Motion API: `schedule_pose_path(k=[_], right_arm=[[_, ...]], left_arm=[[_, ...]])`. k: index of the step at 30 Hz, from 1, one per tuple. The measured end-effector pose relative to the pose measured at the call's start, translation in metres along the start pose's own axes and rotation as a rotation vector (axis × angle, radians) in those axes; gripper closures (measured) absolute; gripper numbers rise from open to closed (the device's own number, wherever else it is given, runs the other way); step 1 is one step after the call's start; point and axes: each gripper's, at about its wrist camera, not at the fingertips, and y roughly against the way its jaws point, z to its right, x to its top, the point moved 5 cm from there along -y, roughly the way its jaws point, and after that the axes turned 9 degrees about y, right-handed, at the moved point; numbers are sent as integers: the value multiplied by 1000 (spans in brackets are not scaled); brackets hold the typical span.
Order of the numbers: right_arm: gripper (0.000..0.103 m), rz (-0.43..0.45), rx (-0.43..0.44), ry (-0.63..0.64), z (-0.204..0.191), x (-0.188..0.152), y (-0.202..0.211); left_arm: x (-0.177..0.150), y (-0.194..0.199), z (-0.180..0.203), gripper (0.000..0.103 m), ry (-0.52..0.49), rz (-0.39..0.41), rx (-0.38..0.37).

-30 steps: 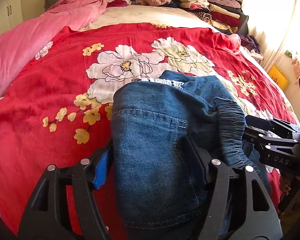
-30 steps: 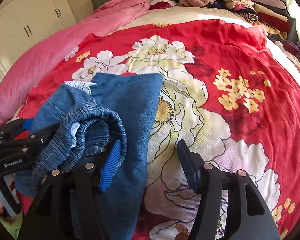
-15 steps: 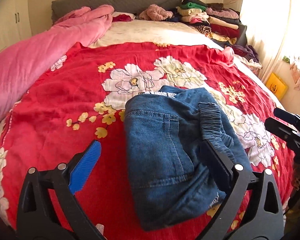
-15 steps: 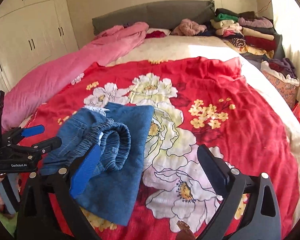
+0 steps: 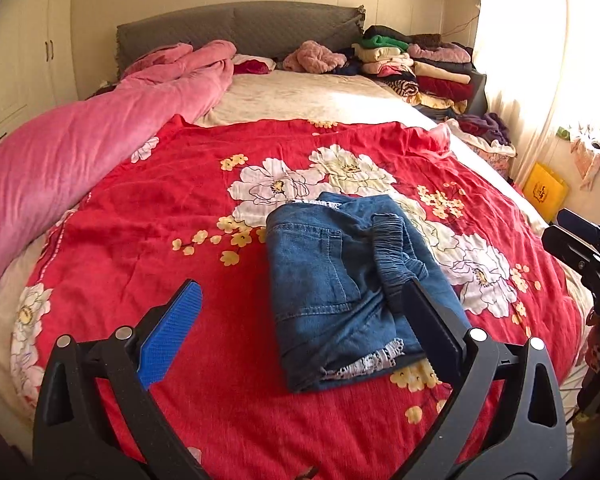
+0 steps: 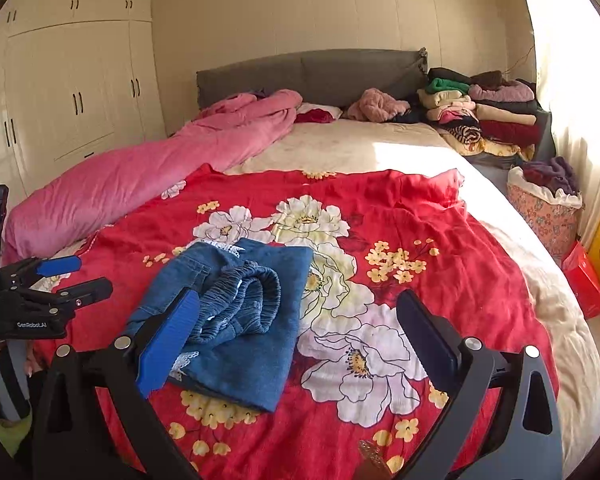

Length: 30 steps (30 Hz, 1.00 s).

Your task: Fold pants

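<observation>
The red floral bedspread (image 5: 140, 216) spreads wide, and the folded denim pants (image 5: 332, 284) now lie on it alone, near its middle. A second ago the left gripper (image 5: 300, 332) clamped them; now it and the right gripper (image 6: 296, 336) have drawn back, jaws apart and empty. The fold looks finished, though the elastic waistband (image 6: 256, 292) seems bunched.

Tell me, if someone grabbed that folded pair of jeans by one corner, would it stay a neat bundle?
Probably not. The folded jeans are soft denim in loose layers, nothing pinning them, so they would likely droop and unfold. The bunched elastic waistband sits loose on top and may slide off. Pushed along the red floral blanket, they might wrinkle it.
</observation>
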Motion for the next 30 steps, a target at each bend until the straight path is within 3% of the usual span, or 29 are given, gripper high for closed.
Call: schedule_pose_path(k=[15,30], right_arm=[[5,40,-12,15,-5,-16,54],[5,-127,39,-61,-21,-79,33]], left_arm=[[-27,41,5,10,-16,27,-2],[-80,24,-15,10,18,-81,25]])
